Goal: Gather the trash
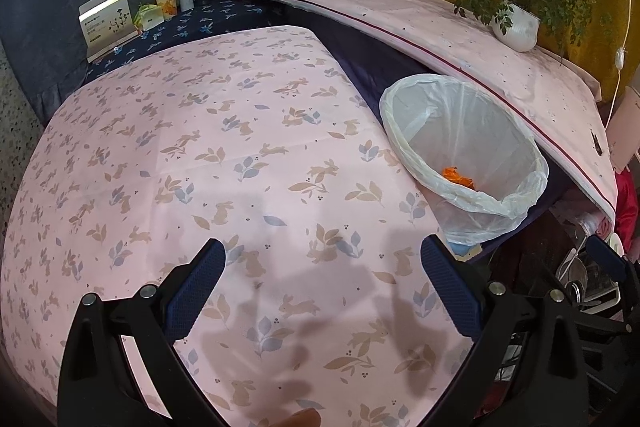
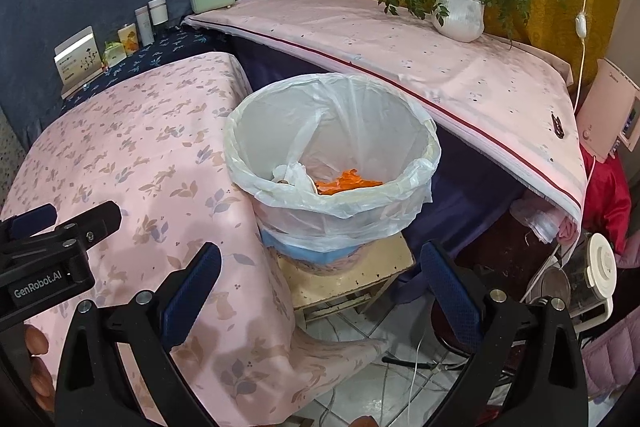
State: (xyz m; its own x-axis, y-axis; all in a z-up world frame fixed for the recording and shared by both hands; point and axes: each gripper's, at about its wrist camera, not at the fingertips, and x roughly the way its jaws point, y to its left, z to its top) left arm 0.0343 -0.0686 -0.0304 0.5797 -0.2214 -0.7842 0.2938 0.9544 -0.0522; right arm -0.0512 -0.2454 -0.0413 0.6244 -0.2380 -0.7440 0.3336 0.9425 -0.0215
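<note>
Pink rabbit-and-leaf tablecloth [image 1: 240,147], white bin liner [image 2: 332,147], seemingly orange scraps [image 2: 348,183].

Left tool [image 1: 322,269]: black frame, textured blue pads, silver screws; right tool [image 2: 320,273] alike; white "GenRobot.AI" lettering.
</note>
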